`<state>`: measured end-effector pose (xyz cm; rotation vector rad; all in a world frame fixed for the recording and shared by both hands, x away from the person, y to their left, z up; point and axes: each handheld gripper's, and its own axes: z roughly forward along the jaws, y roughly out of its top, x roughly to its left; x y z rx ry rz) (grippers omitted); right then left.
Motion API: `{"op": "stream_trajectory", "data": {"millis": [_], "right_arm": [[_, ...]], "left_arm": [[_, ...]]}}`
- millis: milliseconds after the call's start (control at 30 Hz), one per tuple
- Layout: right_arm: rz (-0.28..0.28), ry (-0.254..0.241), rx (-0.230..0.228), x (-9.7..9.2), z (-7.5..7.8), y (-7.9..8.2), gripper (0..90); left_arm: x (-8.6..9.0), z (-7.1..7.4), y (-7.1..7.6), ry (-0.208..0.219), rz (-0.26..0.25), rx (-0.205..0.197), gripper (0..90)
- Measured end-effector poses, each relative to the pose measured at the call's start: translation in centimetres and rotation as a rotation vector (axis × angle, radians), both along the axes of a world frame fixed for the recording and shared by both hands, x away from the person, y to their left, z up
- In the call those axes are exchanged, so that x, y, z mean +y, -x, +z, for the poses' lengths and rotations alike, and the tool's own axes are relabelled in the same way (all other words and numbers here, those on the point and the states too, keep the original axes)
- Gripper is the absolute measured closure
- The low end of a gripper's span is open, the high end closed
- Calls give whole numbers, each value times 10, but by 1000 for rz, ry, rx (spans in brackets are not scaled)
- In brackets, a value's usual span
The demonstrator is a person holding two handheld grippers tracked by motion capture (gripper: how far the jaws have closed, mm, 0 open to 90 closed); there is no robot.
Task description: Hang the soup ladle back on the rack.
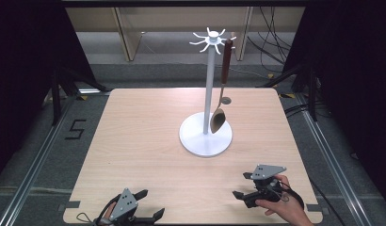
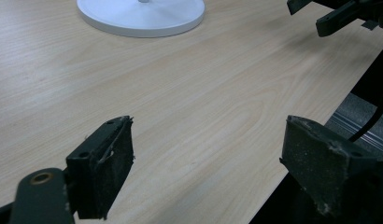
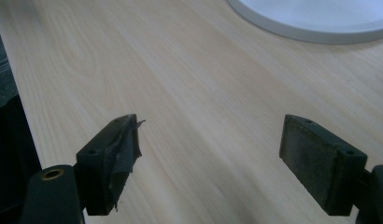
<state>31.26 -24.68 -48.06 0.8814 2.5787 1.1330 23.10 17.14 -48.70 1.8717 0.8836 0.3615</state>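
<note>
Wooden spoon (image 1: 221, 92) hanging from a hook of the white stand (image 1: 206, 136) at worktop (image 1: 148, 141) centre, left gripper (image 1: 145, 205) and right gripper (image 1: 242, 185) well short of the stand, both jaws wide apart, holding nothing

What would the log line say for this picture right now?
left gripper: open, empty | right gripper: open, empty | wooden spoon: hanging on white stand | table: both grippers near front edge
</note>
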Motion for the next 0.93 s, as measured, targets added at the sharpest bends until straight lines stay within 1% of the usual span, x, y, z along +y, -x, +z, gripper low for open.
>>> {"op": "stream_trajectory", "data": {"millis": [33, 67, 100, 200, 267, 300, 400, 433, 567, 600, 633, 667, 700, 733, 767, 833, 867, 933], "right_arm": [[7, 8, 6, -1, 0, 1, 208], [-1, 8, 7, -1, -1, 2, 208], [-1, 8, 7, -1, -1, 2, 208], [2, 13, 13, -3, -2, 6, 208], [-2, 7, 13, -4, -3, 6, 208], [-8, 10, -1, -6, -3, 8, 208], [-13, 5, 5, -7, -3, 10, 209], [-16, 8, 3, -8, -4, 12, 208], [-14, 9, 9, -9, -5, 15, 208], [-21, 4, 21, -9, -5, 18, 208], [-21, 4, 21, -9, -5, 18, 208], [-19, 4, 10, -10, -6, 18, 207], [-21, 10, 18, -11, -7, 19, 206], [-21, 10, 18, -11, -7, 19, 206], [-23, 10, 10, -12, -7, 20, 205], [-22, 10, 10, -12, -8, 20, 205], [-26, 6, 7, -14, -8, 20, 205], [-27, 2, 10, -15, -7, 20, 205]], "left_arm": [[0, 0, 0, 0, 0, 0, 162], [0, 1, 0, -8, -2, 3, 162], [0, 0, 0, 1, 0, 0, 162], [0, 0, 0, -1, 0, 0, 162], [0, 1, 0, -9, -1, 4, 162], [1, 1, 0, -16, -2, 5, 162], [1, 0, 0, -15, -4, 1, 162], [1, 1, 0, -28, -6, 5, 162], [1, 1, 0, -28, -6, 4, 162], [0, 0, 0, -14, -2, 4, 162], [0, 0, 0, -14, -2, 4, 162], [0, 0, 0, -18, -5, 1, 162], [2, 1, -1, -36, -20, -13, 162], [2, 1, -1, -47, -25, -15, 162], [2, 1, -1, -44, -22, -14, 161], [2, 1, -1, -47, -19, -13, 162], [1, 1, 0, -33, -3, 4, 162], [0, 1, 0, -31, -2, 3, 161]]}}
